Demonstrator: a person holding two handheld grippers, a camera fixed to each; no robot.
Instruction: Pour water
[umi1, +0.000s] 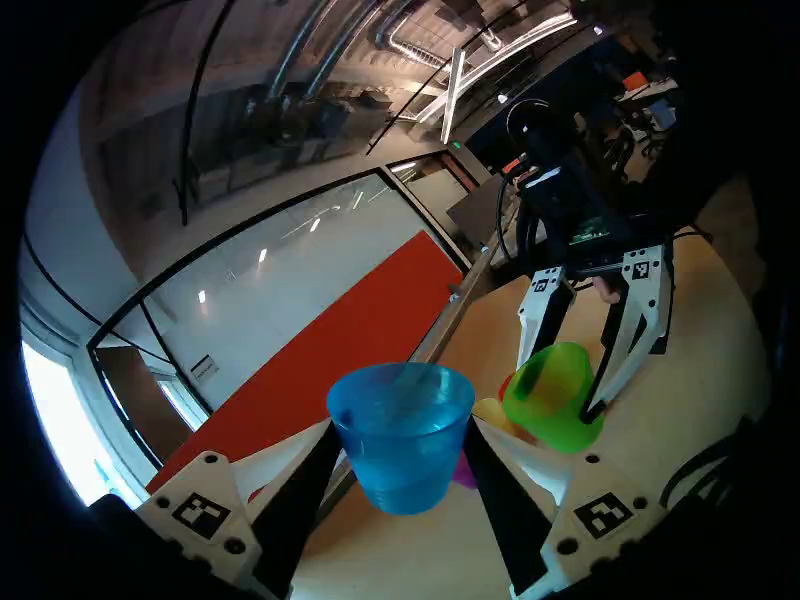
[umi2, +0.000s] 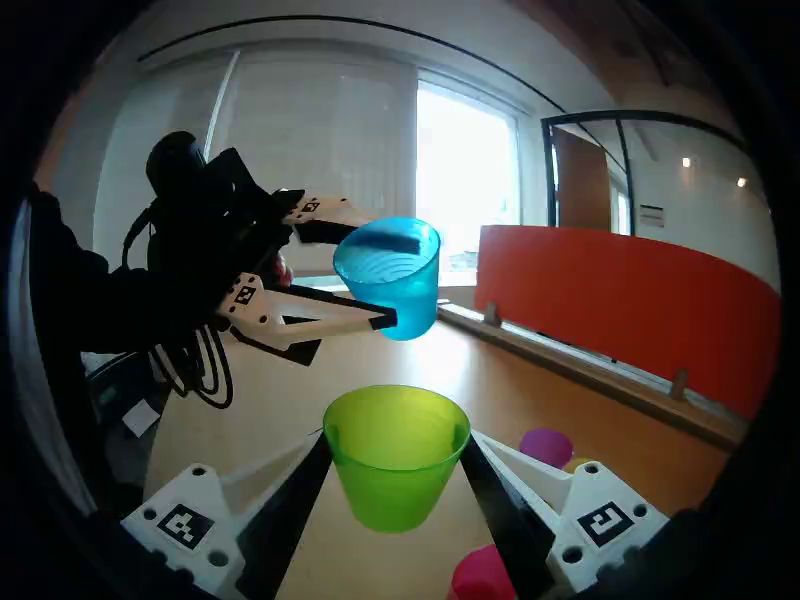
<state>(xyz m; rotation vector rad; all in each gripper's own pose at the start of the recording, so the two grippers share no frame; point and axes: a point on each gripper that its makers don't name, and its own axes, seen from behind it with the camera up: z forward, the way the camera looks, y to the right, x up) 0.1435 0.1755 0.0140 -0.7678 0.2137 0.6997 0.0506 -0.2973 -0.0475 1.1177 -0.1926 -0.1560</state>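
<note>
A translucent blue cup (umi1: 402, 432) sits upright between the fingers of my left gripper (umi1: 400, 470), which is shut on it. In the right gripper view the same blue cup (umi2: 388, 276) hangs above the table, tilted toward me, held by the left gripper (umi2: 385, 280) and a dark-sleeved hand. My right gripper (umi2: 398, 475) is shut on a lime green cup (umi2: 396, 455), held upright and lower than the blue one. From the left gripper view the green cup (umi1: 553, 395) tilts between the right gripper's white fingers (umi1: 640, 330). I cannot tell whether either cup holds water.
A wooden table (umi2: 300, 400) lies below both cups. On it stand small cups: a purple one (umi2: 546, 446), a pink one (umi2: 483, 575) and a yellow one (umi1: 490, 410). A red partition (umi2: 630, 300) runs along the table's far edge. Cables (umi2: 200, 370) hang beside the person.
</note>
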